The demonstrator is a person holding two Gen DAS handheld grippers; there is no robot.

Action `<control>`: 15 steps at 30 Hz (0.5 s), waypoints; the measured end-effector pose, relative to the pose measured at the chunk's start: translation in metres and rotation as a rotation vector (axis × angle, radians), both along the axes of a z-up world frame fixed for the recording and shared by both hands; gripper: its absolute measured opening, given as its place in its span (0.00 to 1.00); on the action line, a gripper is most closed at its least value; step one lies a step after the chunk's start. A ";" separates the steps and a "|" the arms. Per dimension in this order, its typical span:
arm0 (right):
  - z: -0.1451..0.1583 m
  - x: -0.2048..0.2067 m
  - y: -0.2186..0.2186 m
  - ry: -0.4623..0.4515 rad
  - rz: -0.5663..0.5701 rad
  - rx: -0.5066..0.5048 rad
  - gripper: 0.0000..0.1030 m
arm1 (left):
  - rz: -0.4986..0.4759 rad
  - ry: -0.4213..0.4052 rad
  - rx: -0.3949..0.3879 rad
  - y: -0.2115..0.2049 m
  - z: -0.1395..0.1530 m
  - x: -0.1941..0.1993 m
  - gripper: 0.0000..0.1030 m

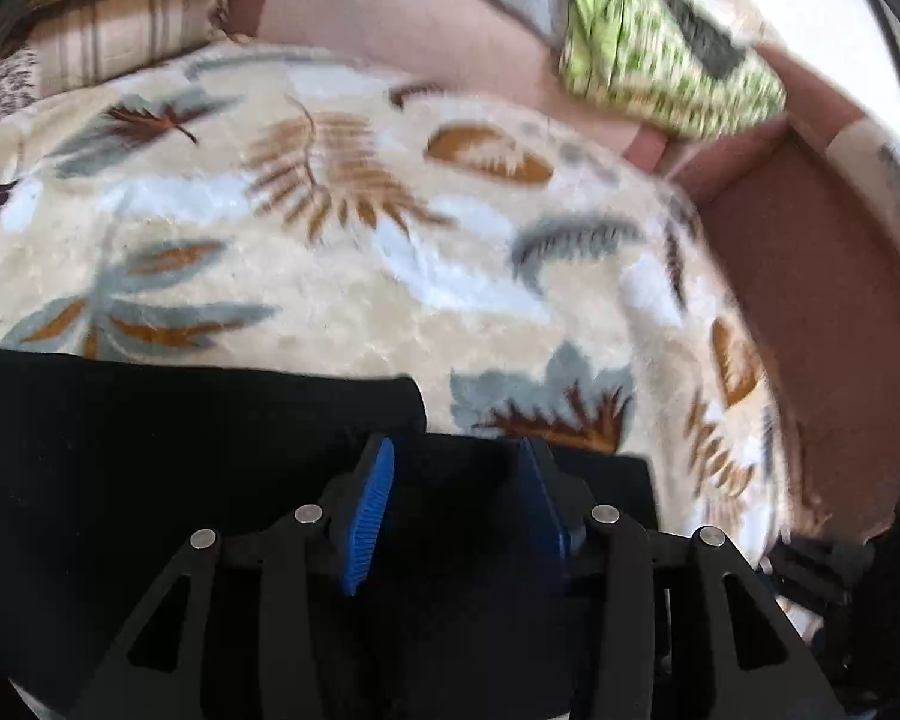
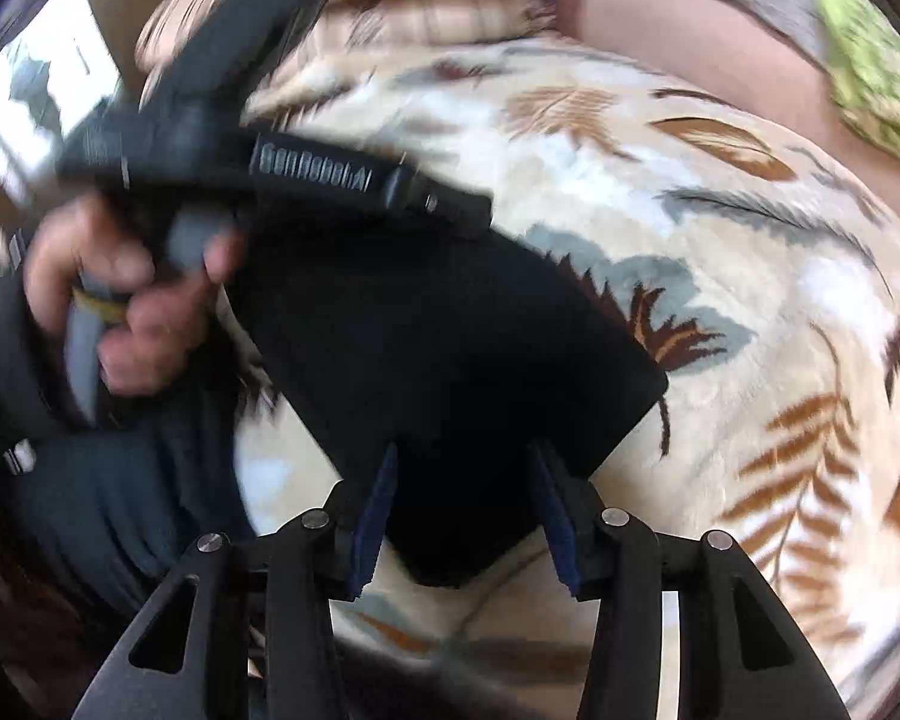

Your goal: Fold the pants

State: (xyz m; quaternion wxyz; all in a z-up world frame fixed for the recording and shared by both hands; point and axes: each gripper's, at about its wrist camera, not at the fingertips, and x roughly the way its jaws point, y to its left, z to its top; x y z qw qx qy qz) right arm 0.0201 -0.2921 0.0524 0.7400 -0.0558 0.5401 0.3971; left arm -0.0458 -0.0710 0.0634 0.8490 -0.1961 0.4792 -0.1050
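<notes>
Person's hand (image 2: 132, 306): at the left of the right wrist view, wrapped round the handle of the left tool (image 1: 456, 504), whose black body reaches from there out over the cloth.
Pants (image 2: 438, 348): black, already a compact folded bundle, lying on the leaf-print blanket (image 1: 306, 276) that covers the bed; in the right wrist view one corner of it points down toward the camera.
Left tool state: blue pads stand apart at about half width over the dark cloth; nothing looks pinched, though black on black makes contact hard to judge.
Right tool (image 2: 465, 516) state: jaws likewise parted, straddling the near corner of the pants; the pads flank the cloth with no squeeze visible.
Deciding relation: the bundle lies straight ahead of and under both tools, its straight far edge running left to right in the left wrist view, with a step at mid-frame.
Nearer hand: both sit over it; the right has the corner, the left the far edge.
Far right: a green patterned cloth (image 1: 660, 48) lies well apart, beyond the blanket.
</notes>
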 end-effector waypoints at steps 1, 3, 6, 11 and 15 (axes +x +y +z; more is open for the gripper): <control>0.010 -0.006 -0.007 0.004 -0.053 0.072 0.48 | 0.013 -0.033 0.006 0.009 0.009 -0.012 0.44; 0.022 -0.025 -0.022 0.008 -0.126 0.241 0.56 | 0.071 -0.119 0.075 0.014 0.025 -0.033 0.49; 0.022 -0.044 -0.030 0.014 -0.160 0.306 0.57 | 0.146 -0.183 0.164 0.017 0.036 -0.061 0.52; 0.017 -0.038 -0.034 0.041 -0.225 0.303 0.57 | 0.197 -0.214 0.248 0.013 0.041 -0.091 0.54; 0.006 -0.029 -0.039 0.115 -0.272 0.276 0.57 | 0.202 -0.217 0.276 0.006 0.042 -0.101 0.54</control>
